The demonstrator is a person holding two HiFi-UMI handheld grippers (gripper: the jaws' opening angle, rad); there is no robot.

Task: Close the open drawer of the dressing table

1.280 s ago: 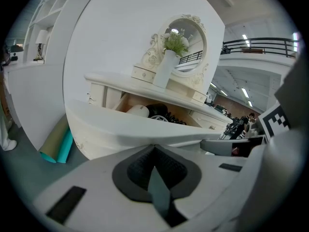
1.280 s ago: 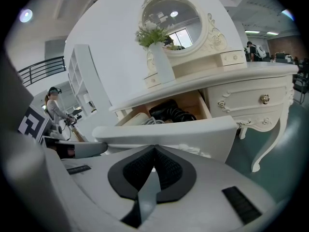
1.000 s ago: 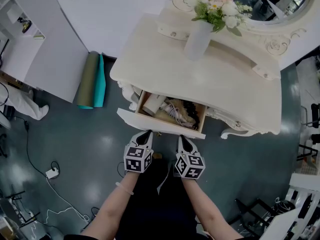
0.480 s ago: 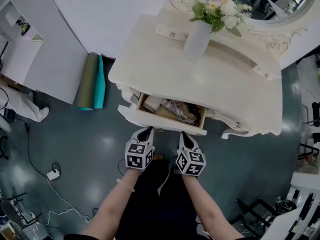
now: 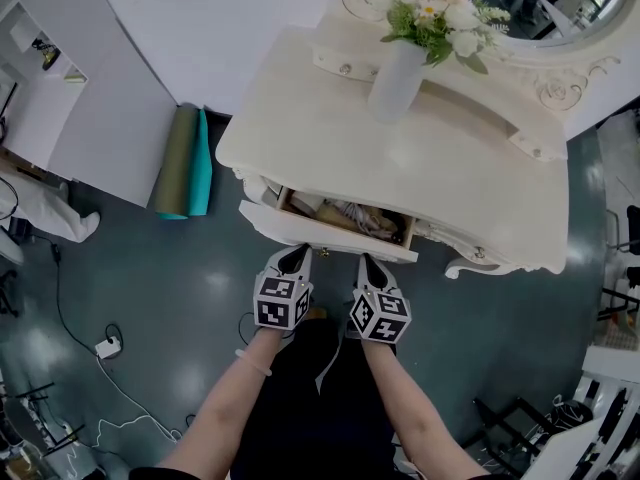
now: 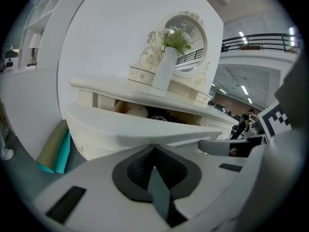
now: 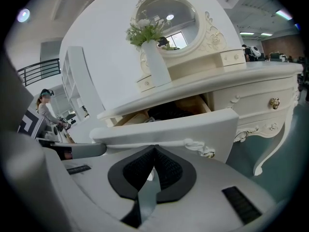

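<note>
Stands just ahead of the left claw (image 5: 295, 258) and right claw (image 5: 368, 265) as a cream surface (image 5: 330, 138). Carries a white vase (image 5: 393, 78) of flowers (image 5: 435, 13) well beyond the right claw, before a round mirror (image 5: 560, 8).

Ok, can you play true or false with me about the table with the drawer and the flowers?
1. The drawer is shut all the way. False: it is partly open, and things show inside it.
2. A white vase with flowers stands on the dressing table. True.
3. The left gripper and the right gripper both have their jaws together, with their tips at the drawer's front. True.
4. The rolled mats lie on top of the dressing table. False: they lie on the floor, next to the table.
5. The left gripper is holding the vase. False: it holds nothing, and the vase is far back on the table.
</note>
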